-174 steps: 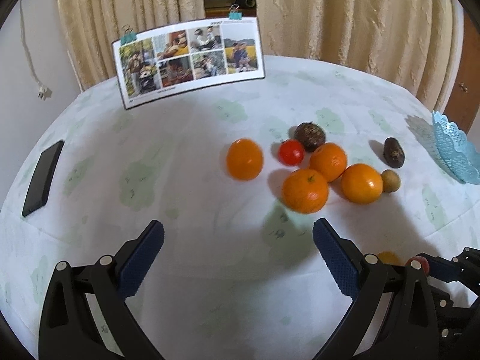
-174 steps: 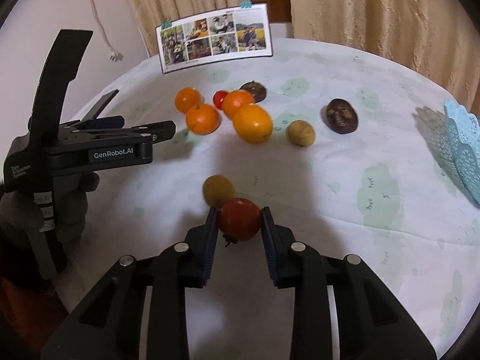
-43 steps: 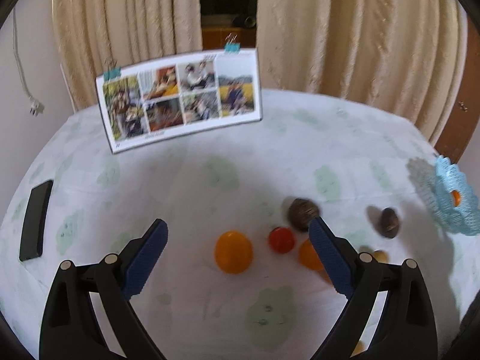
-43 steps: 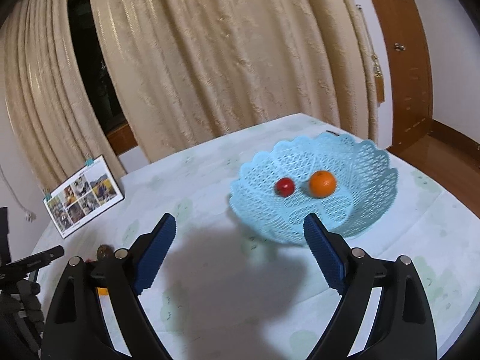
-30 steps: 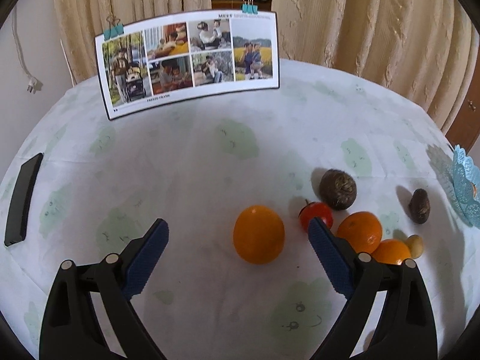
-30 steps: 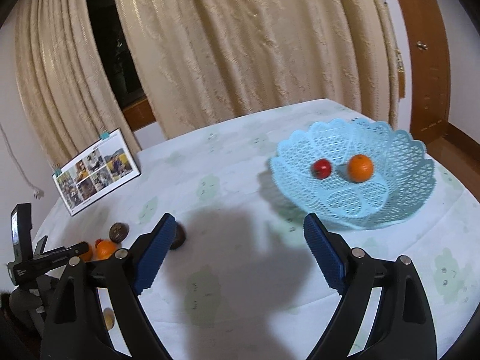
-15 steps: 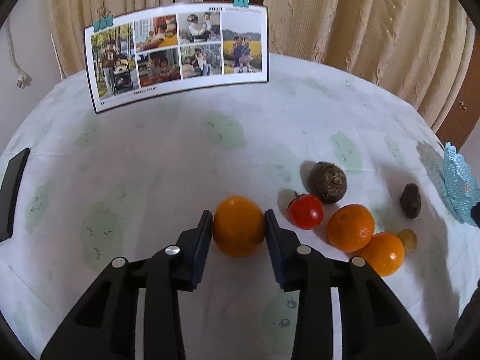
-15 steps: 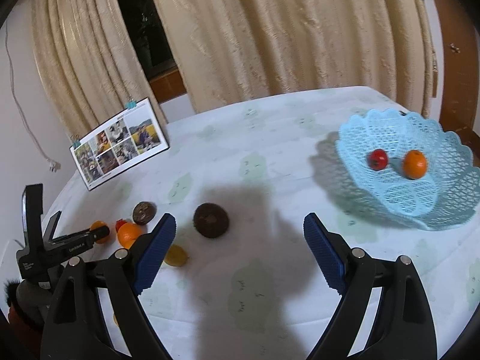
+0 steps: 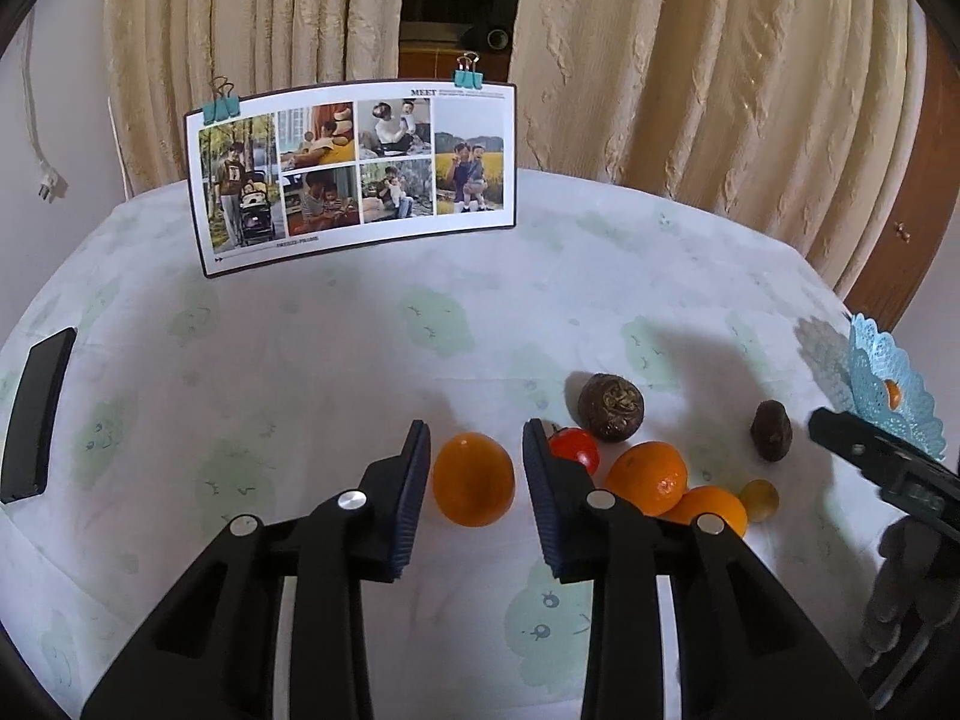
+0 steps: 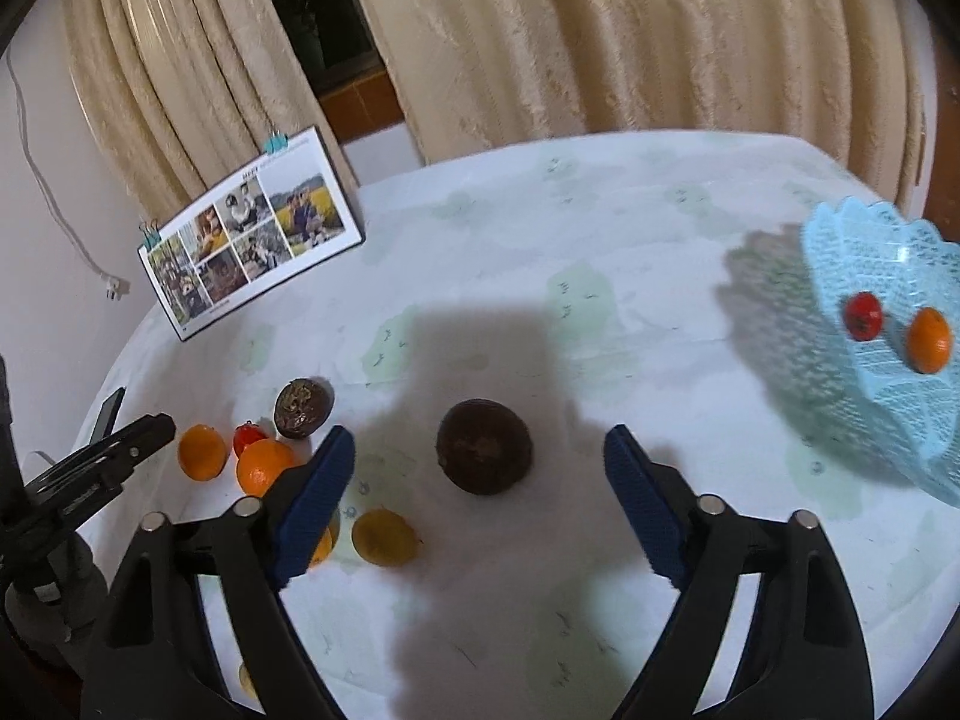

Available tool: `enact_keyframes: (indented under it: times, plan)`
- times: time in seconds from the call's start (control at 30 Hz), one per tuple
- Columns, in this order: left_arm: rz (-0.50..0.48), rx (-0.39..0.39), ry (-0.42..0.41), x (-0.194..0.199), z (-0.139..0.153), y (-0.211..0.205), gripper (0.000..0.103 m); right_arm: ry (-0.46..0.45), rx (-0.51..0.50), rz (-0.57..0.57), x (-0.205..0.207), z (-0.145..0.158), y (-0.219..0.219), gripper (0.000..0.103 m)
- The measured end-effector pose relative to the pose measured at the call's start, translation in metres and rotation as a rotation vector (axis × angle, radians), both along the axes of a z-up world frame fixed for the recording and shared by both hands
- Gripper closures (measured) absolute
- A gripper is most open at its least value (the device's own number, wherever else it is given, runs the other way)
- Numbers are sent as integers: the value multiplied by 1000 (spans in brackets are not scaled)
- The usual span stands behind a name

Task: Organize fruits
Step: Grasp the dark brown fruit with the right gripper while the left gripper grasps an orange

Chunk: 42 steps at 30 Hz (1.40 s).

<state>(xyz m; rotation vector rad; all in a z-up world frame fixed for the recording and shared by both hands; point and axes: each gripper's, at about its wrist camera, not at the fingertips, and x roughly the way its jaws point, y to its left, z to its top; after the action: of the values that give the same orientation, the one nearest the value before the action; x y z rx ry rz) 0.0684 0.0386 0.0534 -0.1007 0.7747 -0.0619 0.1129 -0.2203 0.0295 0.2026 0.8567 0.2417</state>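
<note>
Left gripper (image 9: 477,483) clamps orange (image 9: 473,478); right gripper (image 10: 480,510) wide, jaws just closing some, brown fruit (image 10: 483,454) at 12 o'clock, untouched.

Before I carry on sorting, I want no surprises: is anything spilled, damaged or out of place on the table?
Nothing stands out. The loose fruit, such as the dark brown fruit, sits intact on the tablecloth, the blue basket is upright, and the photo card stands clipped at the back.

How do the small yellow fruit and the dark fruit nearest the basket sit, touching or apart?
Apart. The right wrist view shows bare tablecloth between the small yellow fruit and the dark fruit.
</note>
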Motion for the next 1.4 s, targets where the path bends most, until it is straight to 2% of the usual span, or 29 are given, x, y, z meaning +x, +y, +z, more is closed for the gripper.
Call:
enact_keyframes:
  times: [0.13, 0.23, 0.43, 0.63, 0.67, 0.7, 0.77, 1.07, 1.13, 1.17, 1.23, 1.4]
  plan:
    - [6, -12, -2, -2, 1, 5, 71, 47, -12, 34, 15, -12, 15, 36]
    - [8, -20, -9, -4, 4, 7, 71, 50, -61, 29, 21, -19, 22, 39]
    - [36, -55, -6, -2, 6, 21, 70, 86, -96, 6, 32, -30, 18, 56]
    - [42, -70, 7, -1, 3, 25, 69, 71, -103, 10, 31, -30, 18, 60]
    - [38, -71, 12, -1, 2, 24, 64, 70, -105, 9, 31, -30, 18, 60]
    - [33, -72, 18, 0, 0, 23, 55, 68, -107, 6, 30, -29, 18, 60]
    - [27, -71, 26, 1, -3, 19, 50, 61, -99, 1, 28, -27, 16, 61]
    - [-2, -28, 83, 9, -23, 3, 51, -29, -50, -39, 10, 3, -1, 61]
    - [-3, -13, 101, 13, -29, 1, 53, -49, -39, -49, 6, 9, -5, 60]
    - [-4, -5, 109, 14, -32, 0, 60, -58, -33, -54, 4, 12, -7, 60]
    - [-12, -3, 127, 17, -38, -2, 66, -77, -19, -67, -1, 18, -13, 60]
    - [-3, 15, 124, 15, -38, -4, 68, -132, -3, -108, -16, 35, -31, 60]
